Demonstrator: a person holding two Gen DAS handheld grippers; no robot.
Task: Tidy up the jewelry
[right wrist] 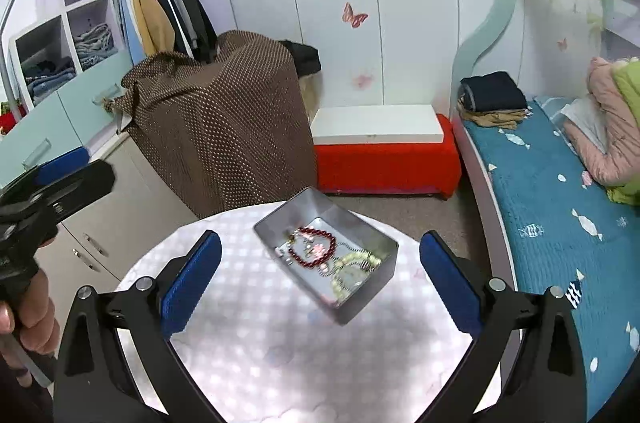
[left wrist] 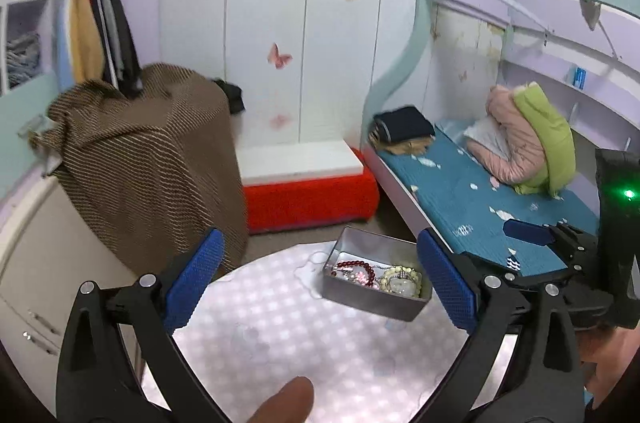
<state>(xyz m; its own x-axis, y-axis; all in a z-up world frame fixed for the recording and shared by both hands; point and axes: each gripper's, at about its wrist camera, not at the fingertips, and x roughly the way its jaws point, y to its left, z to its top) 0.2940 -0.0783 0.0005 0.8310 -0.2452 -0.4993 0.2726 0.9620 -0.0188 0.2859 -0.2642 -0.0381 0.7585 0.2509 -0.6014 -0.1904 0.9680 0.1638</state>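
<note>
Blue pads on our left gripper sit closest to us, and they are spread wide with nothing between them. We hold it up over the round table so we can look down at our work. Our right gripper is spread wide too, and it holds nothing.

We see the gray tin box sitting on the far part of the table, near the edge. It stands open at the top, so we can drop things in easily. A dark red bead bracelet lies inside it. A pale bead bracelet lies just beside the red one, and they seem to touch. A thin silver chain is in there too, but it is hard to see well.

We think all the jewelry is in the box, because we see none lying loose on the table. Both grippers hang back from the box, one on each side. We think that is so we do not bump it and tip it off the edge.
</note>
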